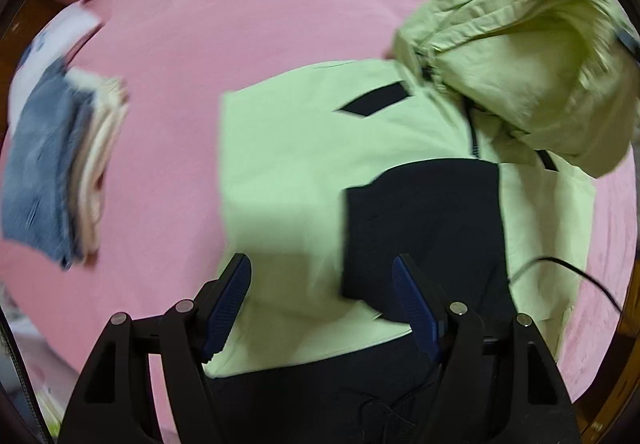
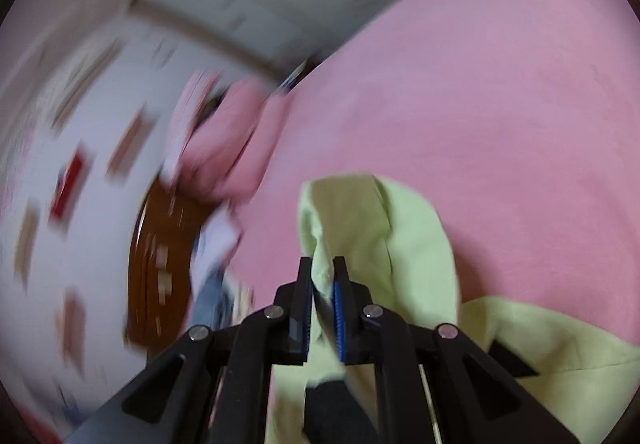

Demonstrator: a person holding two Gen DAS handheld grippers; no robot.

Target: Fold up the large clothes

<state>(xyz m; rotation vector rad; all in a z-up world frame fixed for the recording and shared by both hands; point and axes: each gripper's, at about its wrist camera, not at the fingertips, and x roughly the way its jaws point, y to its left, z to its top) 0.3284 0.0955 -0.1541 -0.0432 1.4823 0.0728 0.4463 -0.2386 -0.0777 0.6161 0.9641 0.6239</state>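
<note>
A light green jacket (image 1: pixel 304 148) with a black panel (image 1: pixel 424 228) and black chest stripe lies partly folded on the pink bed sheet (image 1: pixel 248 12). Its hood (image 1: pixel 532 60) is lifted at the upper right. My left gripper (image 1: pixel 322 272) is open and empty, just above the jacket's near edge. In the right wrist view my right gripper (image 2: pixel 323 272) is shut on a fold of the green jacket (image 2: pixel 376 236) and holds it up over the sheet (image 2: pixel 500 92). Both views are motion-blurred.
A stack of folded clothes (image 1: pixel 60 164), blue denim on cream, sits at the left of the bed. A thin black cable (image 1: pixel 576 272) crosses the jacket's right side. A pink pillow (image 2: pixel 224 140), a brown headboard (image 2: pixel 160 256) and a wall lie beyond the bed's edge.
</note>
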